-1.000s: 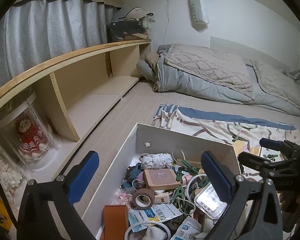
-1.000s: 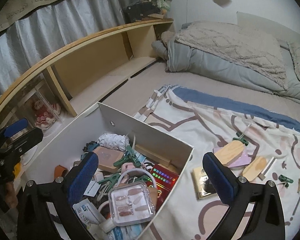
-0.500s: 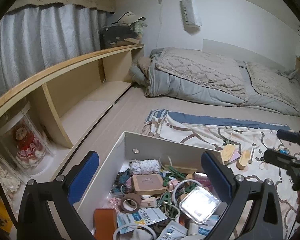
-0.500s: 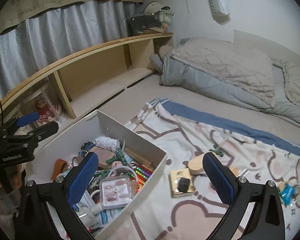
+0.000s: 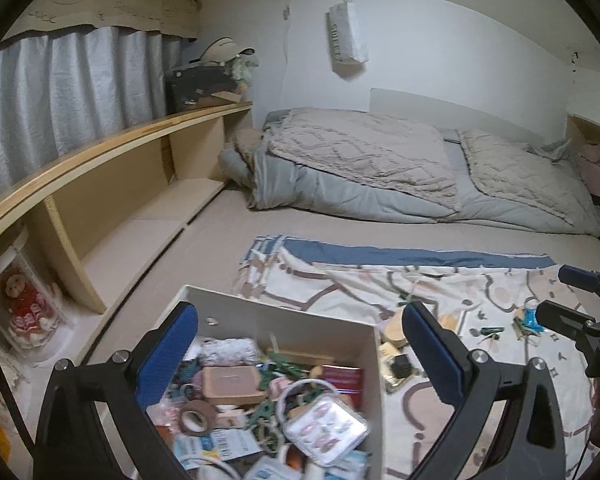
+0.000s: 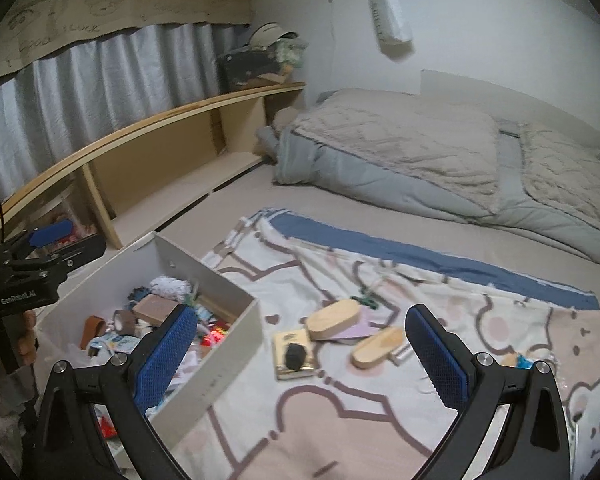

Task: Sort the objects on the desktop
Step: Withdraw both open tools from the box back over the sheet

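Both claws are wide apart and hold nothing. The left gripper [image 5: 300,356] hangs over the white box [image 5: 374,364], which is full of small things — a tape roll [image 5: 198,416], green clips, a clear case [image 5: 326,432]. The right gripper [image 6: 302,354] hangs over the patterned cloth [image 6: 440,280], where two wooden ovals [image 6: 332,320] and a gold book with a black lump on it [image 6: 294,354] lie just beside the box. I think the next job is a pick-up. Choose one thing, come straight down over it, and close slowly — the cloth is soft and can bunch up.
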A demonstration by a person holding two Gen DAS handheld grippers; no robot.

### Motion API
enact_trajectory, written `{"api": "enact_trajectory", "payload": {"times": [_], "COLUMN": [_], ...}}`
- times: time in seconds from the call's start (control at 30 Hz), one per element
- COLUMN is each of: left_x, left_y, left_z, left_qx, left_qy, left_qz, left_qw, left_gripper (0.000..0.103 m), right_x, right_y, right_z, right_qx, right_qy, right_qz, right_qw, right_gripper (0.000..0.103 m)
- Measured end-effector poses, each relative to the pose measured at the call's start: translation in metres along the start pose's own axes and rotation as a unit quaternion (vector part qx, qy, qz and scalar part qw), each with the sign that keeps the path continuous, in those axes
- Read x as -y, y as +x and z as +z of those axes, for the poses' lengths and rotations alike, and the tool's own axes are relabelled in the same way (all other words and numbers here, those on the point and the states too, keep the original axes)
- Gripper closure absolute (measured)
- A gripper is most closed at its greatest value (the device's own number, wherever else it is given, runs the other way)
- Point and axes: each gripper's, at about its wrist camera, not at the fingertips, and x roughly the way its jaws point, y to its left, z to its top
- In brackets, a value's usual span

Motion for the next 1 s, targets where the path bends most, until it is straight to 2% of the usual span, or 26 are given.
{"api": "enact_trajectory", "payload": {"times": [0.43,0.83,1.0], "left_x": [0.048,0.079,0.088], "left_y": [0.007,0.022,0.031], "left_z": [0.011,0.019,0.019], "left_qx": [0.008,0.009,-0.006], "left_qy": [0.007,-0.004,-0.013], "left_qz": [-0.026,-0.036,-0.039], "left_qw": [0.9996,0.9993,0.9991], "left_gripper": [0.0,0.0,0.0], "right_x": [0.062,0.105,0.121], "right_y": [-0.036,-0.05,-0.051], "right_z": [-0.006,-0.013,-0.017], "right_qx": [0.033,0.032,0.027], "right_qy": [0.025,0.047,0.056], "right_qz": [-0.047,-0.097,-0.113], "right_qw": [0.998,0.994,0.992], "right_gripper": [0.0,0.0,0.0]}}
